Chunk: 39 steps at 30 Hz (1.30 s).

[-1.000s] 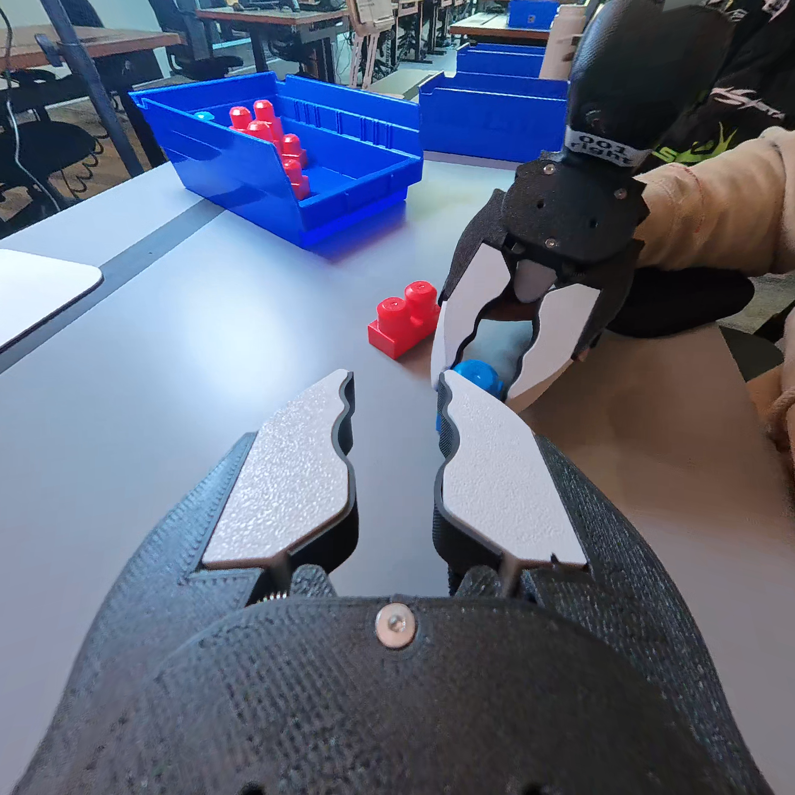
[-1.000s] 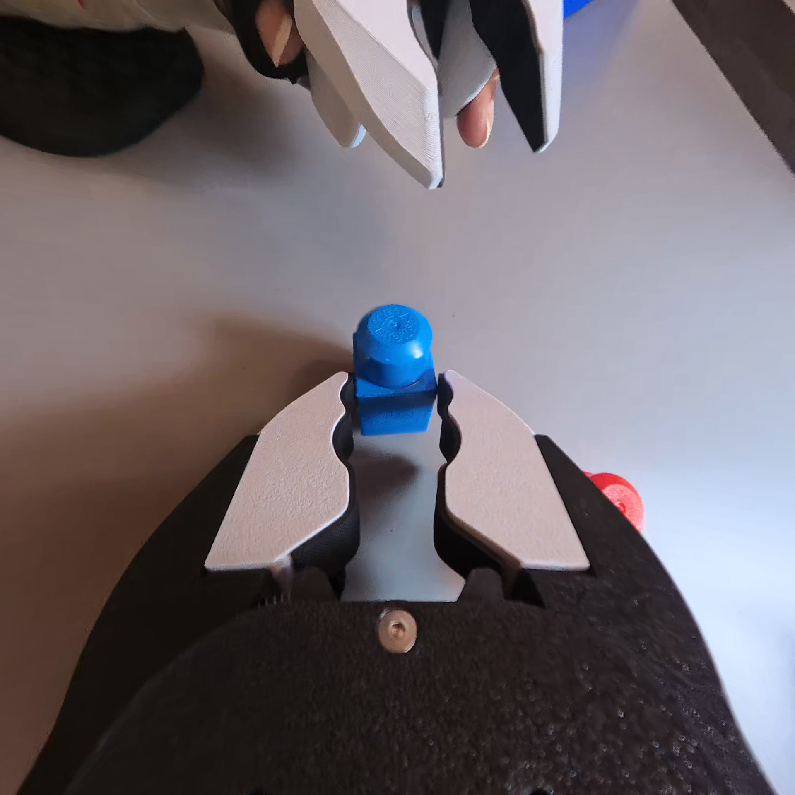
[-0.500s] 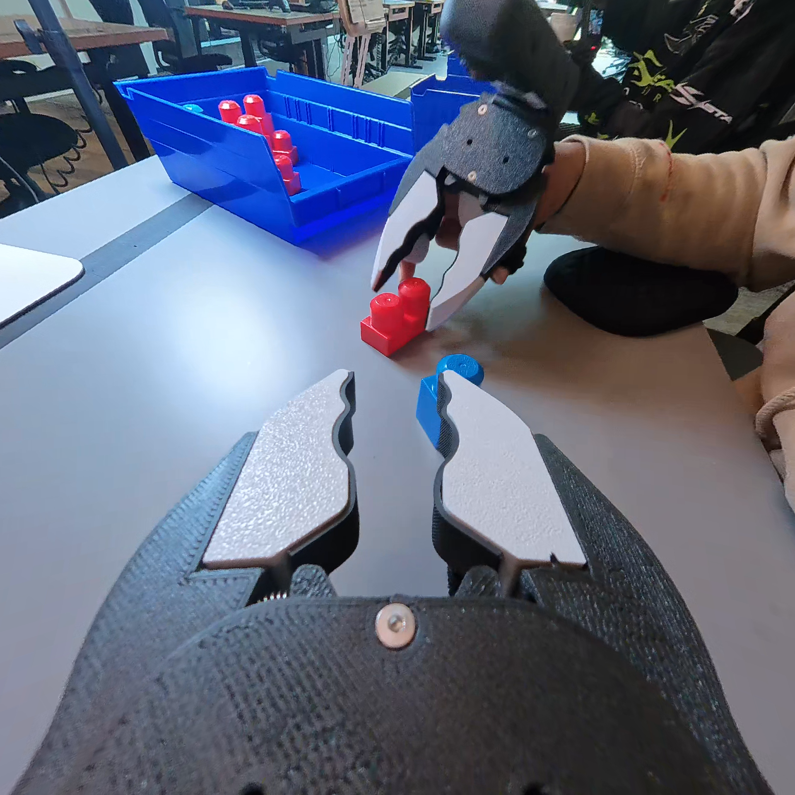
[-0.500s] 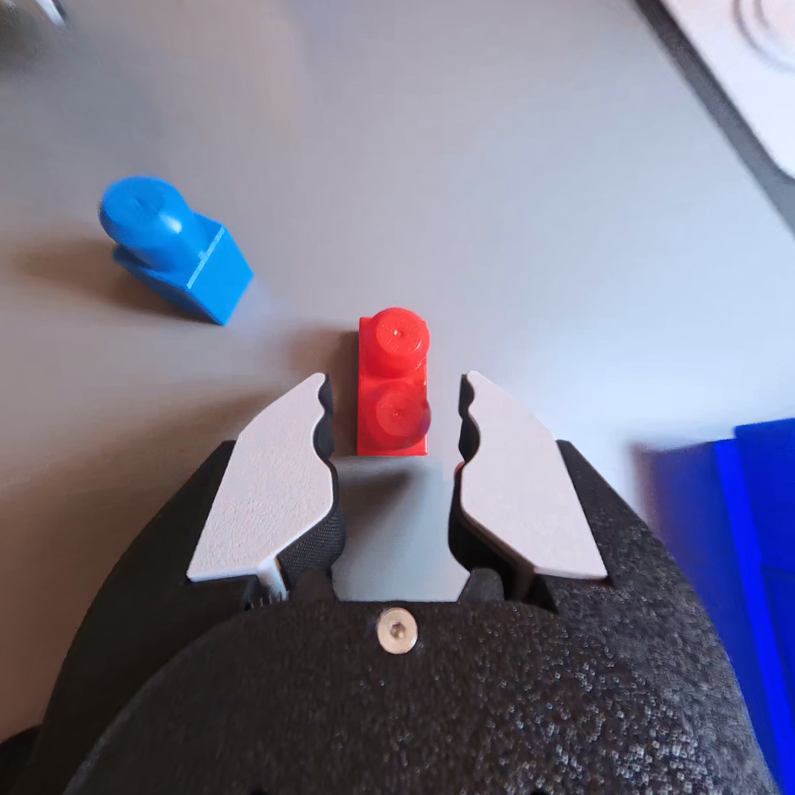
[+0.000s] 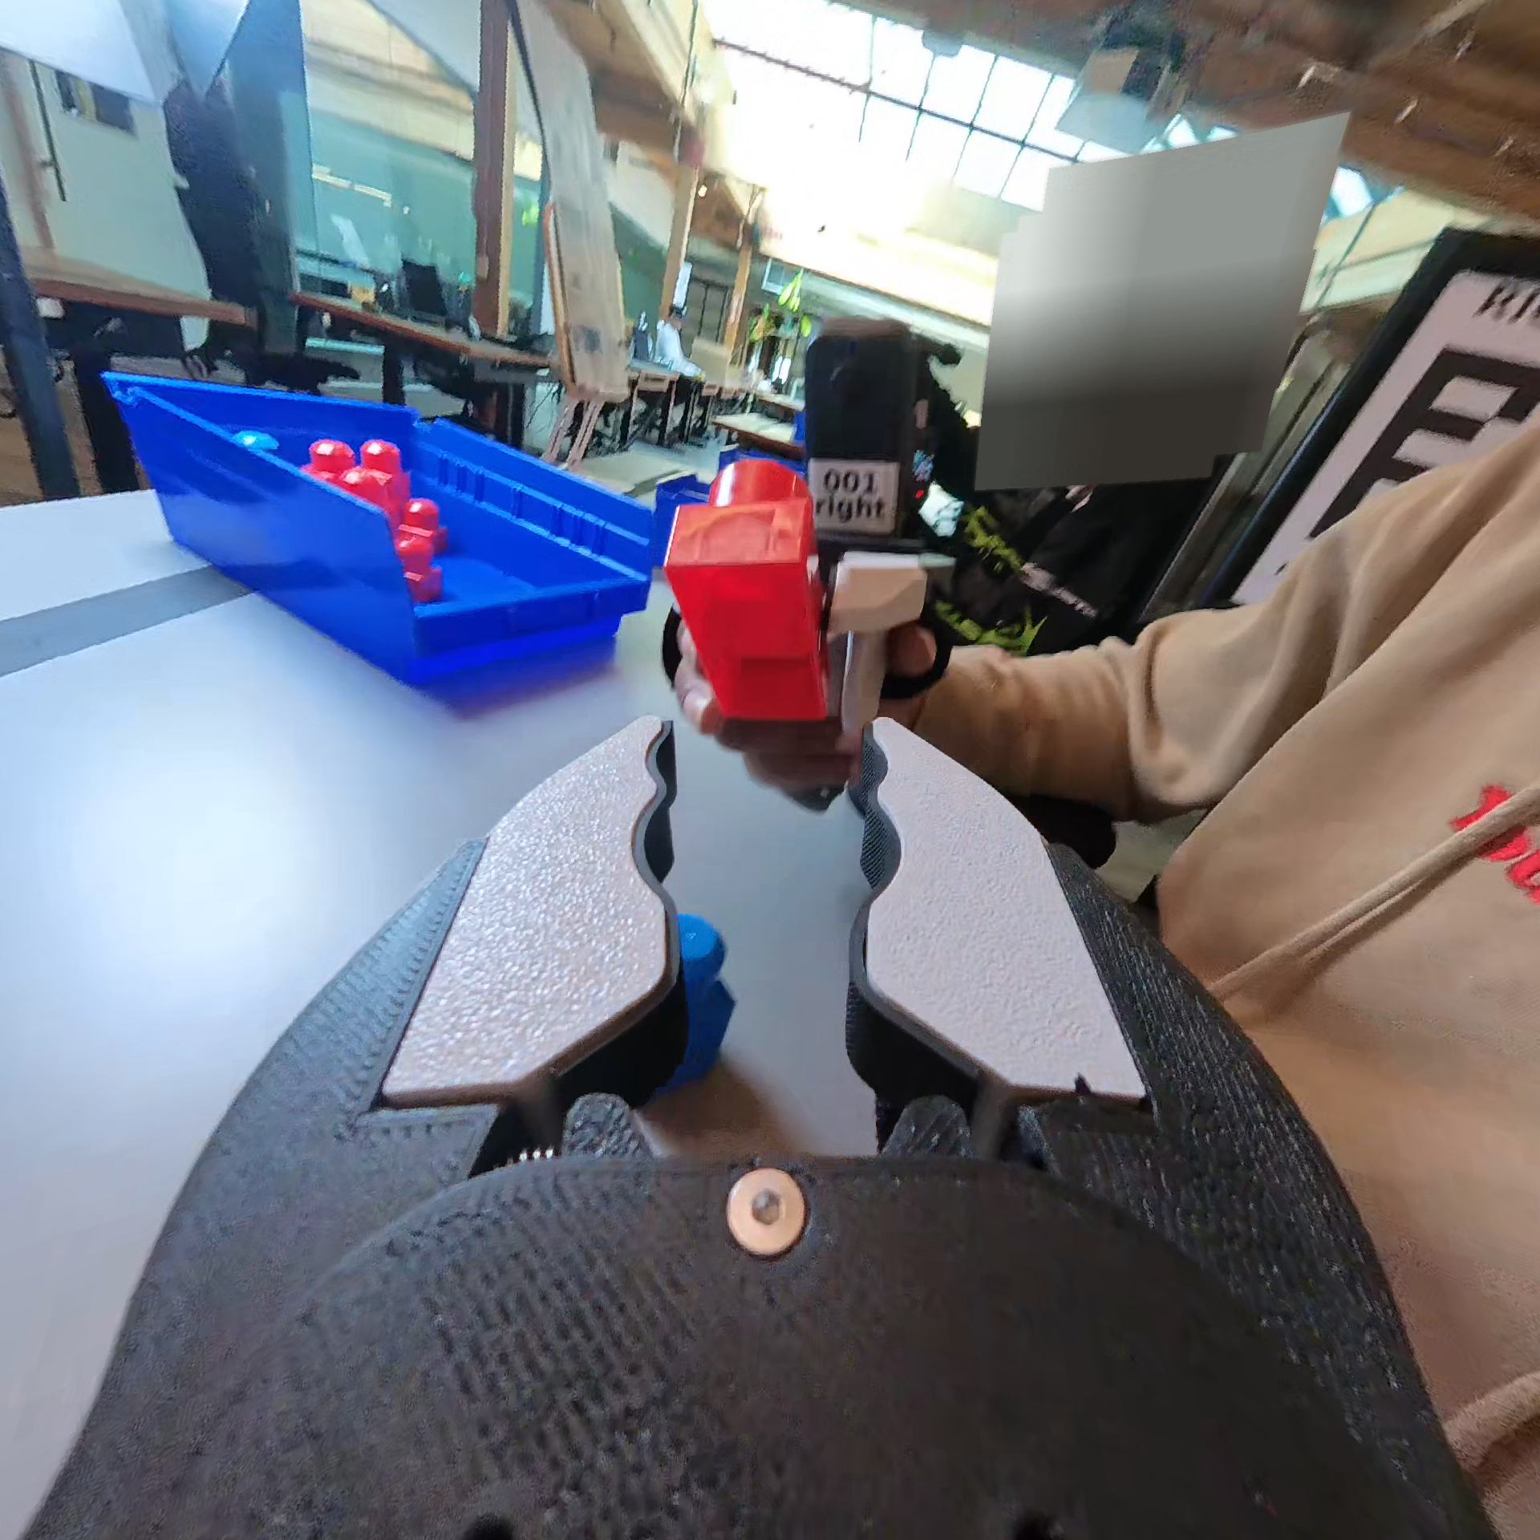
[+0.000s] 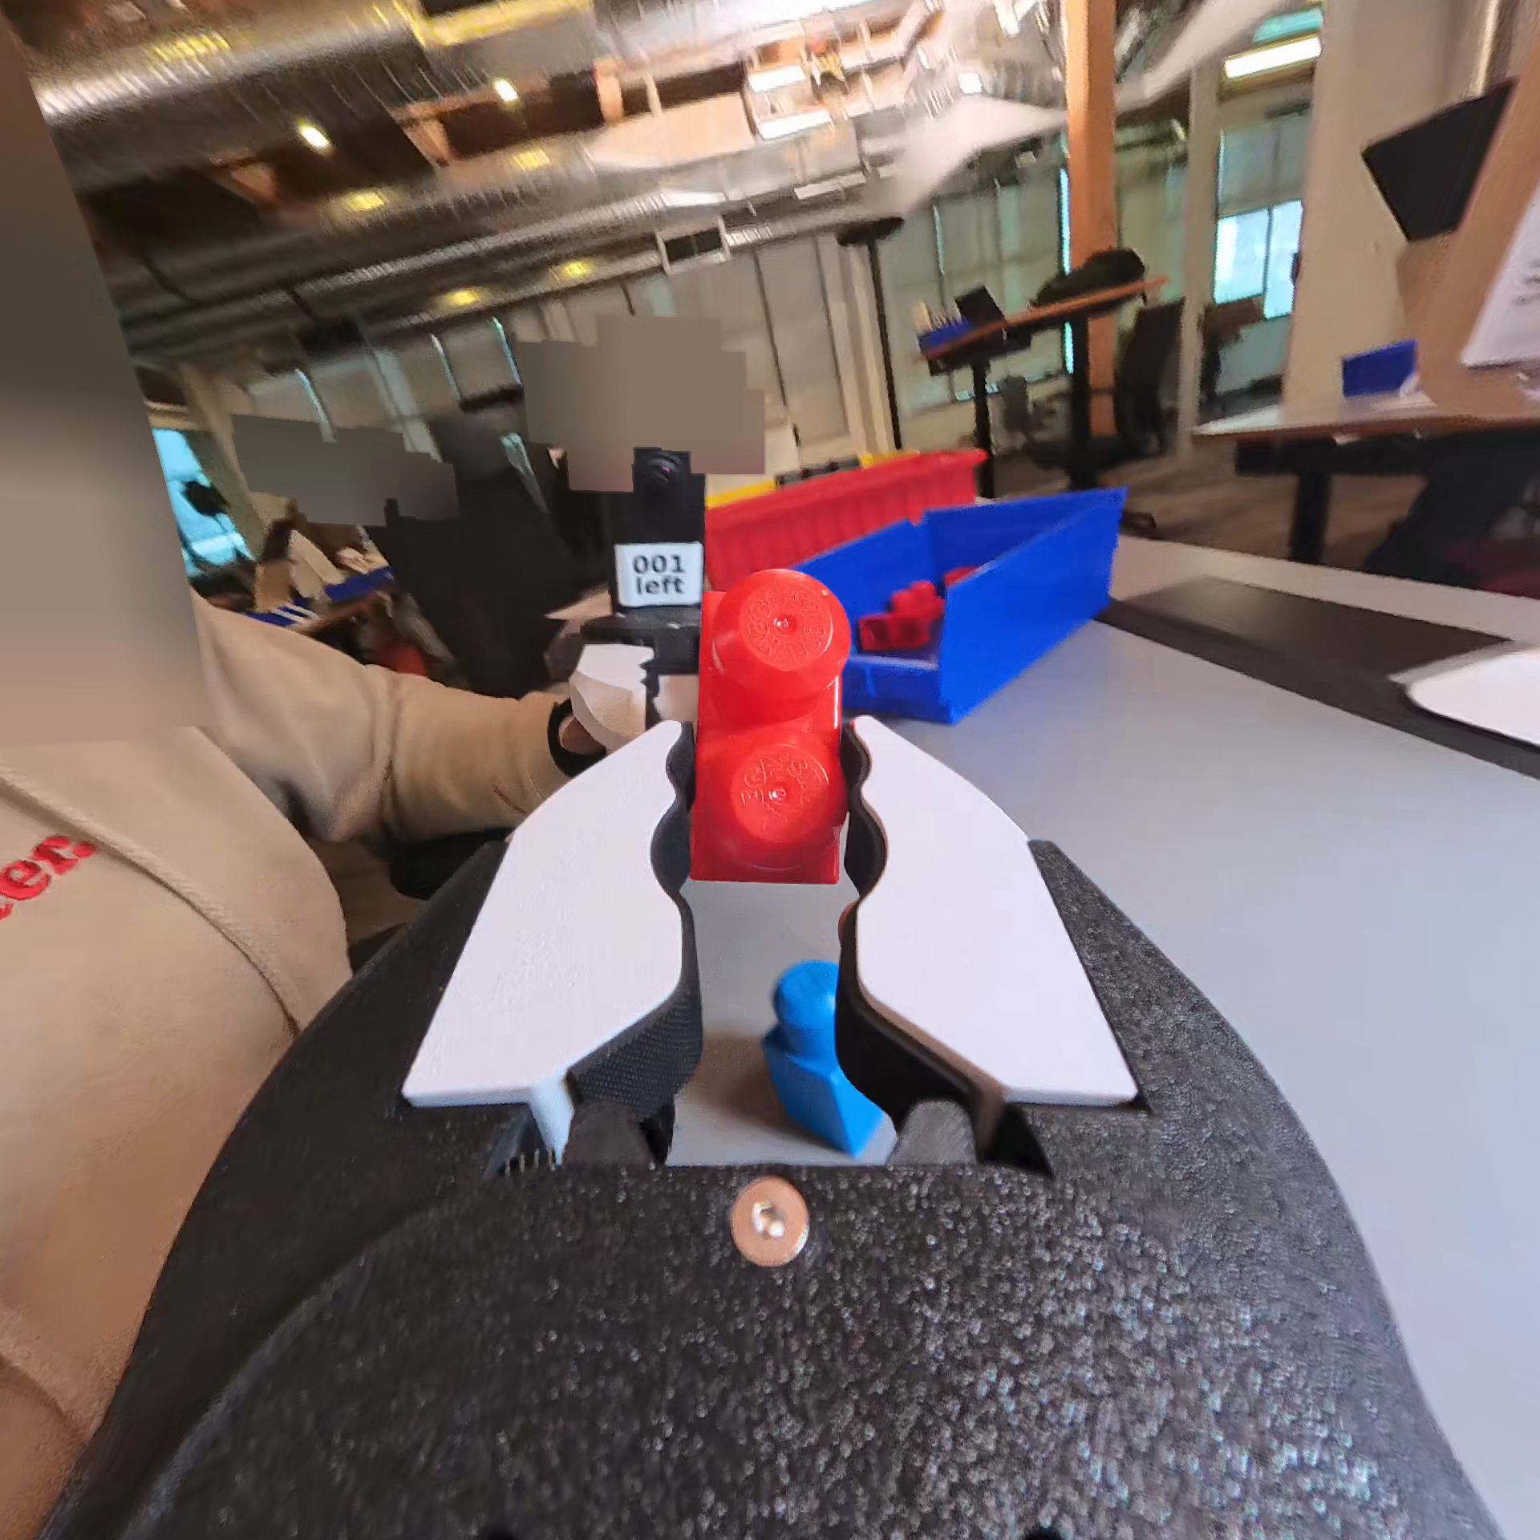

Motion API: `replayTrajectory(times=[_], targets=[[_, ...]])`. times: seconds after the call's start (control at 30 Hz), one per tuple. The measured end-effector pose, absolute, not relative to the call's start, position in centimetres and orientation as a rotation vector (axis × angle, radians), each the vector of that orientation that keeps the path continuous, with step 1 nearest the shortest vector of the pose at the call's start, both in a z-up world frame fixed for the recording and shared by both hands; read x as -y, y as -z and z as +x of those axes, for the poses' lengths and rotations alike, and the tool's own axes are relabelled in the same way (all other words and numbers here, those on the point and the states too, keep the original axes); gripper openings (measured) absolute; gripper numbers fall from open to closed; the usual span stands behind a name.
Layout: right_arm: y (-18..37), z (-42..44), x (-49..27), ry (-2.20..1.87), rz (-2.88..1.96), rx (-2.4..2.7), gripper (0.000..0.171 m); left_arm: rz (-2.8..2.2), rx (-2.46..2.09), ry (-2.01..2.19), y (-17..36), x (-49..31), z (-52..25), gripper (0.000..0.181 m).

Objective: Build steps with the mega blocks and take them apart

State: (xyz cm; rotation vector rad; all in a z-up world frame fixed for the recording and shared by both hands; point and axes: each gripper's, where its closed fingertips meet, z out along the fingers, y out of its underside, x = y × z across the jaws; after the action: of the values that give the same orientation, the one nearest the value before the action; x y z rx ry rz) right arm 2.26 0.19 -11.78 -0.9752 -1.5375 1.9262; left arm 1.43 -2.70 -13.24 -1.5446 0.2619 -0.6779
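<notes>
We see right gripper (image 6: 765, 754) clamped on red 2-stud block (image 6: 767, 750), lifted above grey table (image 6: 1208, 833). Left gripper (image 5: 767, 758) empty, jaws apart. Blue 1-stud block (image 6: 812, 1054) lies on table beneath both. Blue bin (image 5: 467, 608) farther back holds more red blocks (image 5: 379, 487).

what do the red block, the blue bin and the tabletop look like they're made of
Red block: apparently moulded hard plastic, glossy, with highlights on its round studs. Blue bin: also looks like rigid plastic, smooth with a slight sheen and moulded ribs inside. Tabletop: pale grey, smooth matte surface with soft glare; probably laminate, though it is hard to tell.
</notes>
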Motion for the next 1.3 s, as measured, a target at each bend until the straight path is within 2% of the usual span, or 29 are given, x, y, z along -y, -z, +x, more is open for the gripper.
replayTrajectory(times=[0.27, 0.47, 0.6, 0.73, 0.9, 0.93, 1.0, 1.07, 1.13, 1.3], targets=[[12.0, 2.2, 3.9, -1.971, -0.877, 1.576, 0.033, -1.474, -0.281, 0.734, 11.8, 3.5, 2.6, 0.034], [14.4, 2.1, 4.9, -1.779, -0.874, 1.796, 0.035, -1.530, -0.348, 0.722, 12.8, 3.8, 2.8, 0.033], [15.5, 2.5, 3.2, -1.521, -0.808, 2.009, 0.045, -1.548, -0.387, 0.675, 12.6, 4.2, 1.5, 0.033], [20.1, 2.5, 0.7, -1.030, -0.710, 2.367, 0.051, -1.577, -0.422, 0.614, 13.3, 4.4, -0.7, 0.033], [23.5, 1.6, 1.7, -0.658, -0.518, 2.669, 0.061, -1.629, -0.432, 0.586, 15.3, 4.4, -2.5, 0.033], [24.2, 1.4, 2.1, -0.612, -0.484, 2.713, 0.059, -1.629, -0.430, 0.588, 15.4, 4.4, -2.7, 0.033], [25.7, 1.4, 2.2, -0.515, -0.437, 2.786, 0.039, -1.623, -0.431, 0.588, 15.4, 4.5, -2.8, 0.033], [24.7, 1.3, 2.5, -0.615, -0.485, 2.769, 0.037, -1.604, -0.424, 0.584, 14.9, 4.6, -2.8, 0.033], [21.4, 1.2, 3.0, -0.932, -0.553, 2.622, 0.036, -1.552, -0.401, 0.601, 13.9, 4.8, -2.7, 0.033], [10.4, 0.2, -1.1, -1.699, -0.859, 1.752, 0.036, -1.396, -0.314, 0.609, 10.8, 5.0, -2.7, 0.033]])
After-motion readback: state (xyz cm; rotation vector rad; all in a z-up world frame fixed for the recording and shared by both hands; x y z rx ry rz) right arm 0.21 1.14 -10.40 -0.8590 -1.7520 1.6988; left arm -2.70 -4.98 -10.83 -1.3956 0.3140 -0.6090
